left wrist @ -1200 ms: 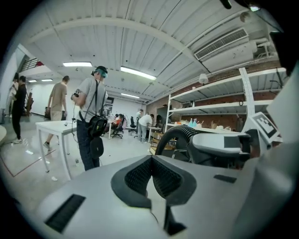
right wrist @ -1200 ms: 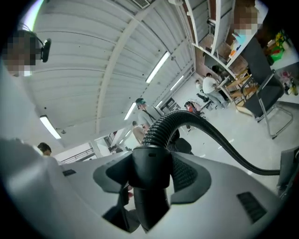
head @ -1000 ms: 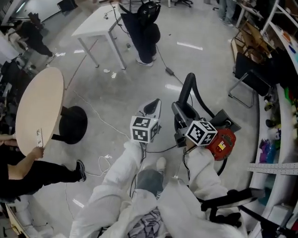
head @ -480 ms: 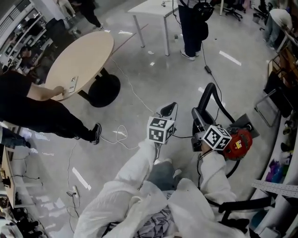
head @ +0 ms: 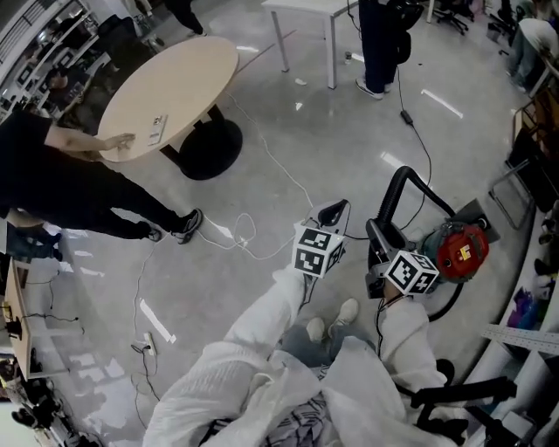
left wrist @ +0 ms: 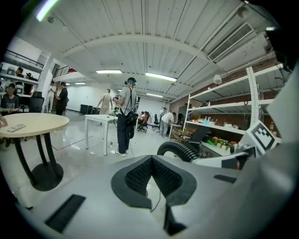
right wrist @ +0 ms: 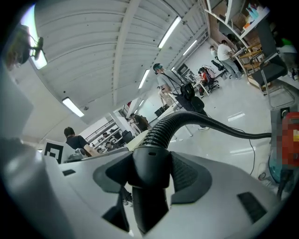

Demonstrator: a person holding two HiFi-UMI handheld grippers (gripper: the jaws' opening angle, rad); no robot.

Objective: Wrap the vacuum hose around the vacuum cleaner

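The red vacuum cleaner (head: 459, 251) stands on the grey floor at the right of the head view. Its black ribbed hose (head: 410, 177) arches up from the body and comes back down to my right gripper (head: 377, 237). In the right gripper view that gripper (right wrist: 150, 169) is shut on the hose's smooth black end cuff, and the hose (right wrist: 187, 122) curves away to the right. My left gripper (head: 334, 214) hangs just left of the hose. Its pads (left wrist: 140, 175) meet with nothing between them, and the hose (left wrist: 180, 150) shows just beyond them.
A round beige table (head: 166, 92) on a black foot stands at the upper left, with a person in black (head: 52, 175) leaning on it. A white cable (head: 238, 232) loops over the floor. A standing person (head: 380, 35), a white table (head: 310, 7) and a chair (head: 522, 179) are further off.
The head view has swung, so the round table now sits higher and further right. Both grippers have shifted right and down in the picture. The right gripper still holds the hose.
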